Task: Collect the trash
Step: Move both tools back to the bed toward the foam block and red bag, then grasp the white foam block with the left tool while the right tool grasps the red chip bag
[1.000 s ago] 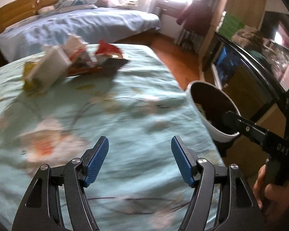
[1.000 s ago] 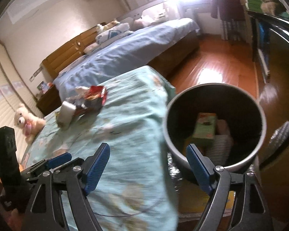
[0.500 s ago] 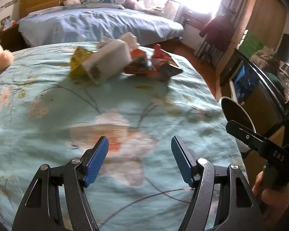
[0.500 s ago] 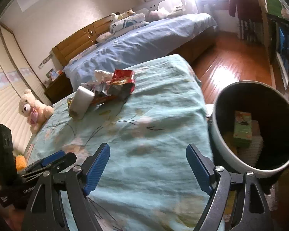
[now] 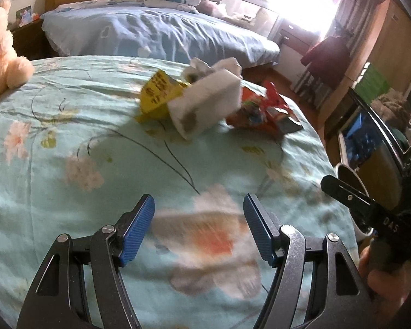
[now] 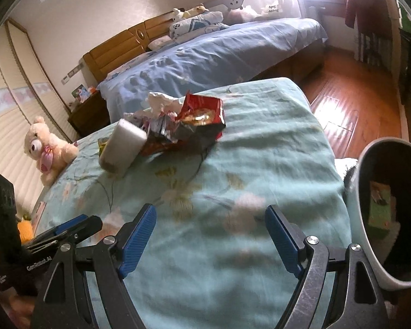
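Ahead at twelve o'clock lay crumpled wrappers point(image 6: 197, 120) and a white block point(image 5: 205, 104), probably light; both grippers point(image 5: 198, 230) point(image 6: 209, 237) stood wide, empty.

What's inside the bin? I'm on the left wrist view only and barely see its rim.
Observer: The right wrist view looks into the trash bin; a green box lies inside.
Operator: Anything in the right gripper?
Observer: No. The right gripper is open and empty above the floral bedspread.
Operator: What's behind the white block?
Observer: Behind the white block, an open red snack bag shows its torn foil lining.
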A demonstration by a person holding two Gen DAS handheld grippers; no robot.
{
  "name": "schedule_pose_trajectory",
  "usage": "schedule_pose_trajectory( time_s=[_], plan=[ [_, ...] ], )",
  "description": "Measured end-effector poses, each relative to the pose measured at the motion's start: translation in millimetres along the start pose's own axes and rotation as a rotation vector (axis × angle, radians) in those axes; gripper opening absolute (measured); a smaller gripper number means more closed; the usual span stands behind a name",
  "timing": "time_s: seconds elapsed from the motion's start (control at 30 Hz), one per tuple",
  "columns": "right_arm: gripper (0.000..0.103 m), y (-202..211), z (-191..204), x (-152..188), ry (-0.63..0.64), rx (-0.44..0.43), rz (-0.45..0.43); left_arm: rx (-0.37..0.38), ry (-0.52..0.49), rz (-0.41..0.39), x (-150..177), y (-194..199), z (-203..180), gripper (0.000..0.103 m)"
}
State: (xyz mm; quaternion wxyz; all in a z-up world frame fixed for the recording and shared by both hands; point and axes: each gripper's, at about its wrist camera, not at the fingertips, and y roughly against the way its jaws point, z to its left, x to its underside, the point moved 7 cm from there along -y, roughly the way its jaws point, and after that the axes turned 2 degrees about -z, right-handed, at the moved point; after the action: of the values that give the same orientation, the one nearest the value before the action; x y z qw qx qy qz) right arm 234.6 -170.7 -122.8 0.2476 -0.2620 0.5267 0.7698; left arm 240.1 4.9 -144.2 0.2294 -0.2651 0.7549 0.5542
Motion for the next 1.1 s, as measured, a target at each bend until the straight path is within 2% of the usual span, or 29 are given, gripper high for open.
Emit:
schedule_pose_trajectory(
  time_s=[0.53, 0.73, 0.83, 0.87, 0.9, 0.97, 1.1],
  plan=[
    [0.080, -48, -16, -40, -0.018, 0.051, -0.009, 0.009, 0.032, 0.001, -45, -44, 16, 0.069],
    [0.060, -64, -16, -50, -0.023, 0.048, 0.008, 0.013, 0.039, -0.044, -56, -46, 14, 0.068],
    [0.041, -69, -16, -50, -0.026, 0.044, 0.016, 0.010, 0.029, -0.049, -59, -49, 11, 0.068],
    [0.030, -70, -16, -49, -0.029, 0.042, 0.019, 0.006, 0.026, -0.051, -60, -51, 11, 0.061],
    [0.018, -70, -16, -49, -0.030, 0.039, 0.021, 0.007, 0.024, -0.051, -61, -51, 9, 0.045],
    [0.006, -69, -16, -47, -0.034, 0.029, 0.025, 0.019, 0.019, -0.042, -61, -54, 8, 0.033],
    [0.001, -59, -16, -43, -0.028, 0.030, 0.009, 0.009, -0.001, -0.068, -61, -48, 6, 0.028]
  ],
)
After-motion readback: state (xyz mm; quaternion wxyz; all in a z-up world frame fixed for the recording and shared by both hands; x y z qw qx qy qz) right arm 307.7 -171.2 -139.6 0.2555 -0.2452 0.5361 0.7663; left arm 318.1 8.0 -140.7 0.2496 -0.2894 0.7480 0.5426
